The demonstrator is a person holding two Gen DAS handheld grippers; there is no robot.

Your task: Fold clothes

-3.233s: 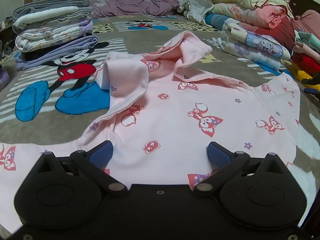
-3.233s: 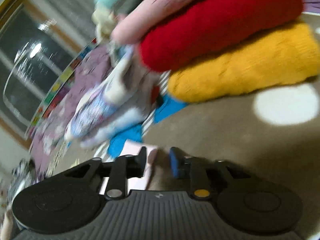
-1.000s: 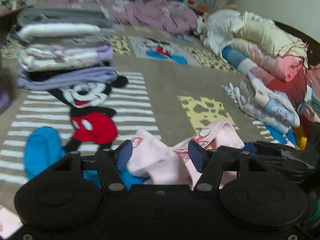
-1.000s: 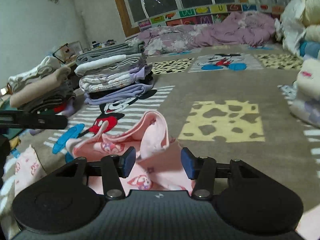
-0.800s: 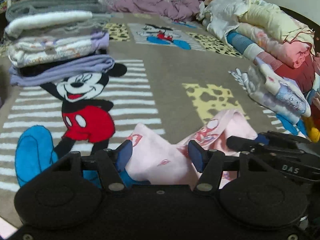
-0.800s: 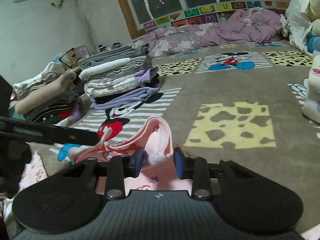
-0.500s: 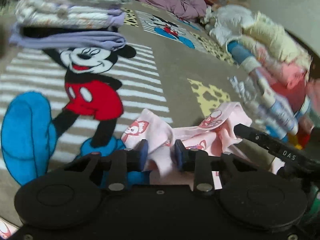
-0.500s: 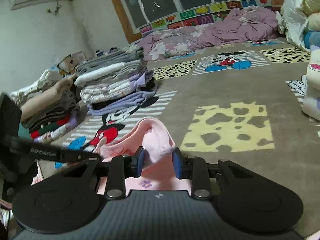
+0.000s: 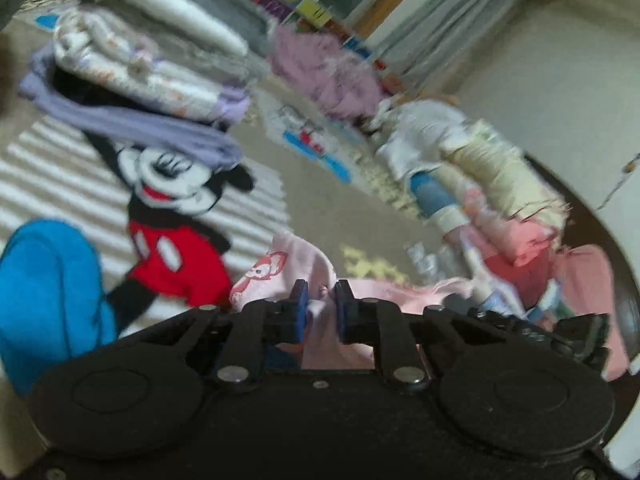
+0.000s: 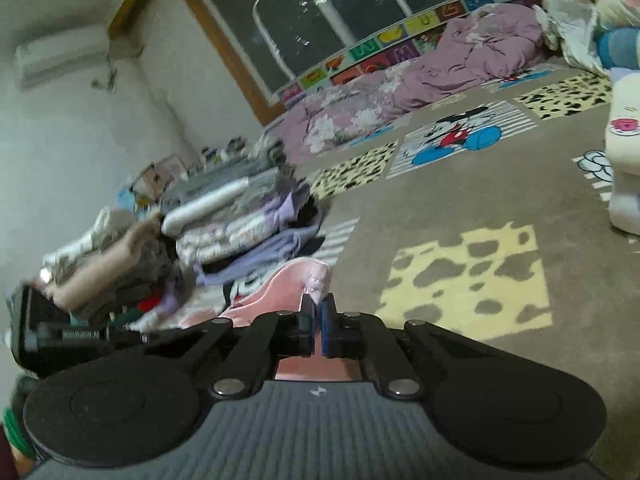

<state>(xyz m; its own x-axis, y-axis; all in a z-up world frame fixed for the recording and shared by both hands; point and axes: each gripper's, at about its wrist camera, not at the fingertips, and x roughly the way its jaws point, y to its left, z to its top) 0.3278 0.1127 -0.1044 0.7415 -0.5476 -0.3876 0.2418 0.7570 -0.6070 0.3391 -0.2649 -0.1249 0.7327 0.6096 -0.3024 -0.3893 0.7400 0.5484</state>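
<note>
While both views are smeared by motion, the main facts read clearly enough: the left gripper (image 9: pixel 319 295) has a fold of the pink printed garment (image 9: pixel 276 276) between its blue pads, and its jaws are closing on that fold, with a narrow gap of cloth visible between them. The right gripper (image 10: pixel 319 307) is pressed together on another bunched edge of the same pink garment (image 10: pixel 288 284), a small tuft of cloth standing up just above its pads. The garment lies on the bed's grey-brown cartoon blanket (image 10: pixel 460 208), out on the open middle of the bed, partly over the striped panel with the mouse figure in red shorts (image 9: pixel 172 216), and it stretches between the two grippers. In the left wrist view the right gripper's black body (image 9: pixel 520 328) shows at the lower right, just beside the pink cloth. A stack of folded clothes (image 9: pixel 152 72) in white, grey and lilac stands toward the left side of the bed beyond the mouse figure, and a heap of unfolded clothes (image 9: pixel 492 184) in cream, blue, pink and red lies along the right side. A purple quilt (image 10: pixel 440 68) is bunched at the far edge of the bed, under a window (image 10: pixel 340 12).
</note>
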